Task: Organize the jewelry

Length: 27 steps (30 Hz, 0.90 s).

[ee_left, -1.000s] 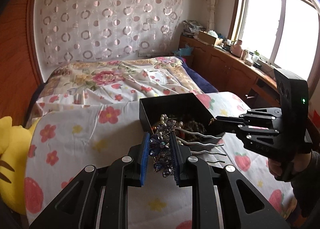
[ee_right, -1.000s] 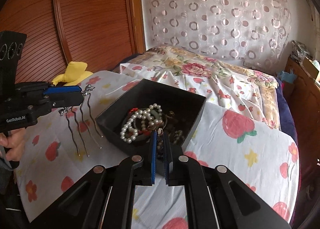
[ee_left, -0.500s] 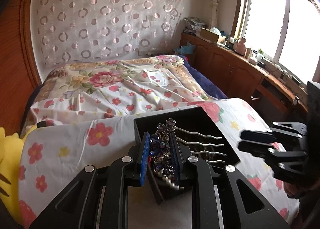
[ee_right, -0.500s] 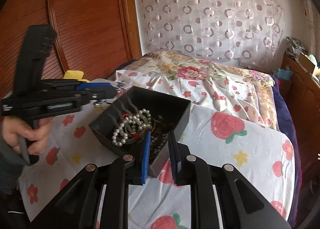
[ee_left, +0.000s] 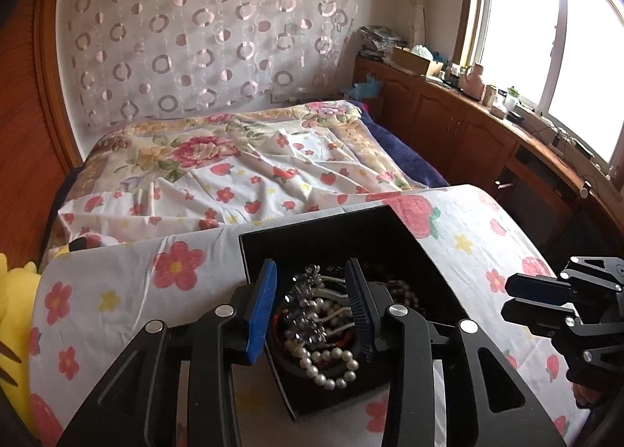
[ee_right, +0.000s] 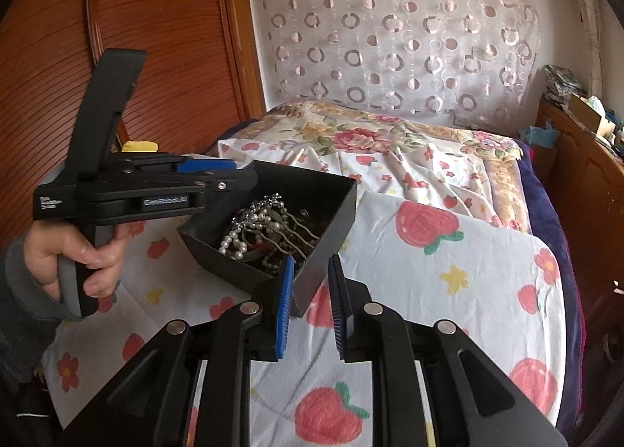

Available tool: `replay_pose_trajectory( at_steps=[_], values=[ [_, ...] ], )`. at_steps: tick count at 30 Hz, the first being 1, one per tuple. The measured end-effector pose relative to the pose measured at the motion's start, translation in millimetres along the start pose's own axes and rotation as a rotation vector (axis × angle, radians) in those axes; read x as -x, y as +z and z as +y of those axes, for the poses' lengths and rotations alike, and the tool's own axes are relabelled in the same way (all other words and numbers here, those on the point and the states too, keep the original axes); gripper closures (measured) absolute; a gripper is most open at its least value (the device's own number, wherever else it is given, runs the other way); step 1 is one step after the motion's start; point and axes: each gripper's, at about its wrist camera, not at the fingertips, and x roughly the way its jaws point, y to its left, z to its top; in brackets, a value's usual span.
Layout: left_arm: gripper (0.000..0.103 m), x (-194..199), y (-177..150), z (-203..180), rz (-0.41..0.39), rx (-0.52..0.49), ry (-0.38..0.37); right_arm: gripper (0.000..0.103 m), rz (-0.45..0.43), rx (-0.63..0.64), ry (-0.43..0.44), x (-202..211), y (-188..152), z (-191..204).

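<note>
Over the black box (ee_left: 409, 252), left hand-held gripper (ee_left: 312, 314) hung spread, silver hair comb (ee_right: 273, 224) lying atop pearls (ee_left: 327, 369); right hand-held gripper (ee_right: 310, 304) spread too.

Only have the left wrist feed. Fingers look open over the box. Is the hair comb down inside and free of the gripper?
Observer: Yes. The right wrist view shows the hair comb lying inside the black box on the pearl strand, prongs toward the near right wall. The left gripper sits above it, with no contact visible.
Operator: Right gripper? I only see its side.
Observer: The right gripper is open and empty. The box's near corner shows in the gap between its fingers. I cannot tell whether they touch.
</note>
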Motion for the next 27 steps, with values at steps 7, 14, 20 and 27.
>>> replay_pose_trajectory(
  at_steps=[7,14,20,27],
  values=[
    [0.025,48,-22,-11,-0.065,0.001,0.048,0.067,-0.041,-0.056,-0.053,23,-15,3],
    [0.007,114,-55,-25,-0.147,0.014,0.112,0.022,-0.13,-0.099,-0.11,67,-33,21],
    [0.007,166,-92,-31,-0.193,0.064,0.13,0.002,-0.203,-0.124,-0.163,108,-59,52],
    [0.007,208,-126,-34,-0.222,0.084,0.177,0.002,-0.236,-0.144,-0.215,136,-78,72]
  ],
)
